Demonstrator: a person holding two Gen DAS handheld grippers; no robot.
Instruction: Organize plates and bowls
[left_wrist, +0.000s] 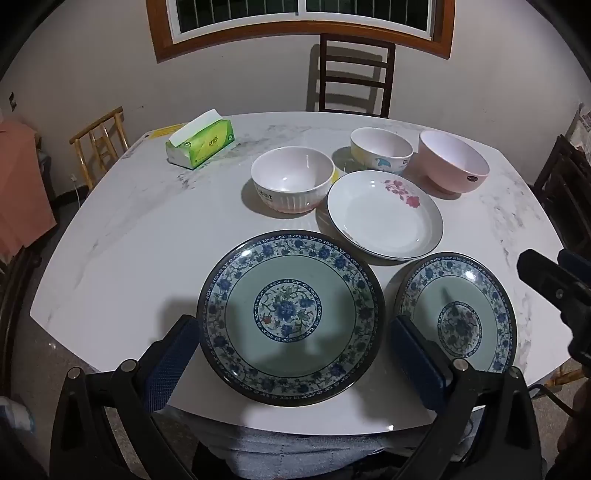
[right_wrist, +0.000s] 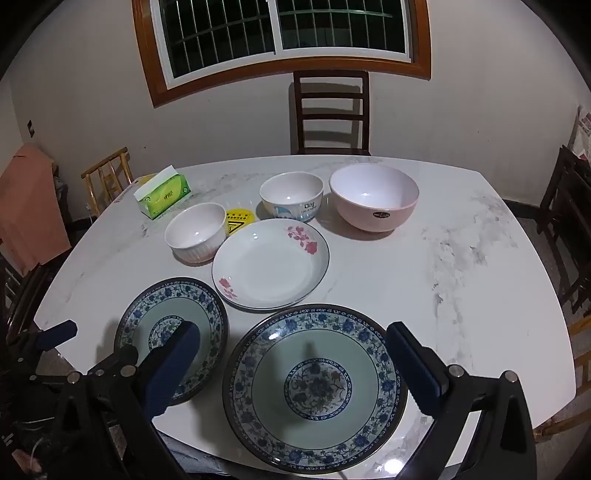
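Sticker (right_wrist: 239, 220), yellow, shows whole only in right wrist view, upper left of centre; both grippers (left_wrist: 295, 354) (right_wrist: 293, 354) gape wide, empty.

From my seat at the table (left_wrist: 110, 236), two patterned plates (left_wrist: 291, 317) (left_wrist: 460, 314) sit nearest, side by side. The flowered plate (left_wrist: 384, 214) lies at twelve o'clock behind them; three bowls (left_wrist: 291, 182) (left_wrist: 380, 149) (left_wrist: 454, 160) line up beyond it, the tissue box (left_wrist: 201, 142) at ten o'clock.
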